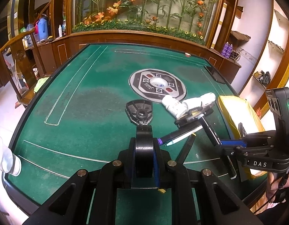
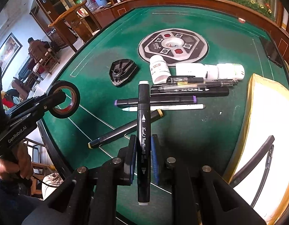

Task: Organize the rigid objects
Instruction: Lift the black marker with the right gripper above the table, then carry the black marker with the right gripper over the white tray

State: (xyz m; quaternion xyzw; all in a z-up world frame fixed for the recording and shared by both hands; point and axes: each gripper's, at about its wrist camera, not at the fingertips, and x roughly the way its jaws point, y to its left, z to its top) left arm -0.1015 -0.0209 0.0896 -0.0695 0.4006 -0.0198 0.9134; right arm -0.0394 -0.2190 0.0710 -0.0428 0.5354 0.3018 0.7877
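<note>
Left gripper [image 1: 144,161]: clamped on a roll of black tape [image 2: 64,99], held above the green table [image 1: 84,101].
Right gripper [image 2: 143,159]: pinching a black marker [image 2: 143,127] upright over the row of pens [image 2: 174,97].
Box [image 2: 264,131]: beside the pens, two already inside.
Advice: likely carry the marker over the rim and lay it parallel to those before releasing, so it does not roll.

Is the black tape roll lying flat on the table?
No. The left gripper's fingers clamp the black tape roll and hold it upright above the green felt table.
</note>
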